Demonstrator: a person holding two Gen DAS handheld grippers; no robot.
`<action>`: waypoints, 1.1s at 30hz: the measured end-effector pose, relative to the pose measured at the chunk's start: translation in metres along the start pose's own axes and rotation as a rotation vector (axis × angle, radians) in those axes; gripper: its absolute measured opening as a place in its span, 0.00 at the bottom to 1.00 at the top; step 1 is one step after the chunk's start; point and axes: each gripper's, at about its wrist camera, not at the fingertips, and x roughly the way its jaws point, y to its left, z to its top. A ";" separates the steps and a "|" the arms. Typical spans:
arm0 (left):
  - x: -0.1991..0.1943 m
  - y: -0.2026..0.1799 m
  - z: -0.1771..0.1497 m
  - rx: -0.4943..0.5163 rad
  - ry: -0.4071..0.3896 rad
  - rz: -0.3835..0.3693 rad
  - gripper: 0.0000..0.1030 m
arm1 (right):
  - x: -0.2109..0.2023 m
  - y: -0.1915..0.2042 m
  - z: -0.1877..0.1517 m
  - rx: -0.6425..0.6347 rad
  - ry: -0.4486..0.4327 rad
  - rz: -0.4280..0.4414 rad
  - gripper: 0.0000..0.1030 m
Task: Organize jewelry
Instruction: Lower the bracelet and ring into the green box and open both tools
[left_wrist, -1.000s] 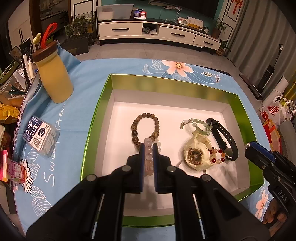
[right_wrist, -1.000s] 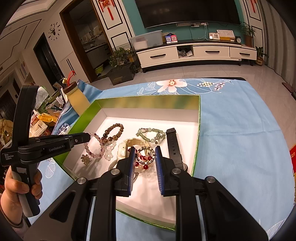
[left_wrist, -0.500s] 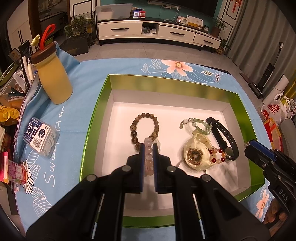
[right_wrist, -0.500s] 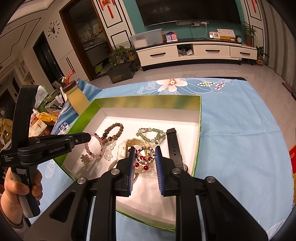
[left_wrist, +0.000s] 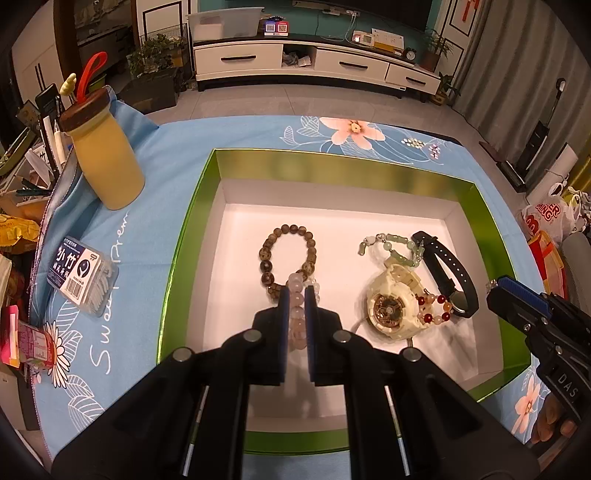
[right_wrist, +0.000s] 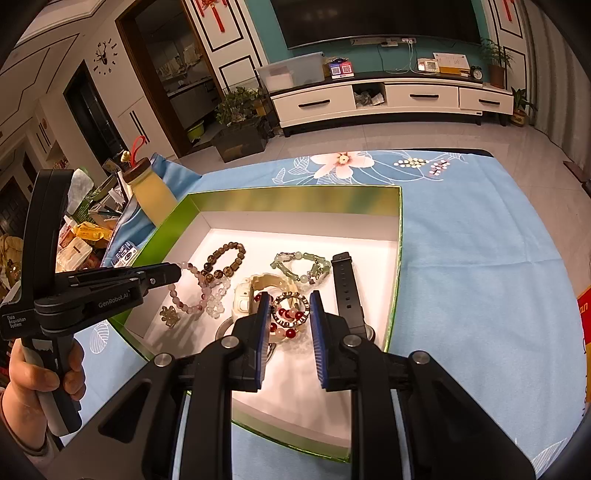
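Note:
A green box (left_wrist: 332, 166) with a white floor holds the jewelry. My left gripper (left_wrist: 297, 290) is shut on a pale pink bead bracelet (left_wrist: 294, 281), which overlaps a brown bead bracelet (left_wrist: 290, 254). To the right lie a jade-green bracelet (left_wrist: 391, 251), a black watch (left_wrist: 447, 273), and a cream watch (left_wrist: 391, 299) with a red-and-white bead bracelet (left_wrist: 434, 308) on it. My right gripper (right_wrist: 290, 299) hangs open above that cream watch (right_wrist: 245, 299) and touches nothing. The right wrist view shows the left gripper (right_wrist: 173, 273) pinching the pink bracelet (right_wrist: 176, 295) over the box floor.
A yellow bottle (left_wrist: 107, 170) with a brown lid and a clear toothpick box (left_wrist: 83, 275) stand left of the box on the blue floral cloth (right_wrist: 480, 258). Cluttered packets and pens crowd the far left edge. A hand (right_wrist: 33, 380) holds the left gripper's handle.

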 end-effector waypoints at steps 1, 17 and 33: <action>0.000 0.000 0.000 0.000 0.000 0.000 0.07 | 0.000 -0.001 0.000 0.000 0.002 0.000 0.20; -0.001 -0.003 0.001 0.016 0.001 0.007 0.07 | 0.003 -0.002 0.001 0.004 0.015 -0.006 0.20; -0.001 -0.007 0.001 0.028 0.006 0.015 0.07 | 0.005 -0.005 0.000 0.013 0.033 -0.011 0.20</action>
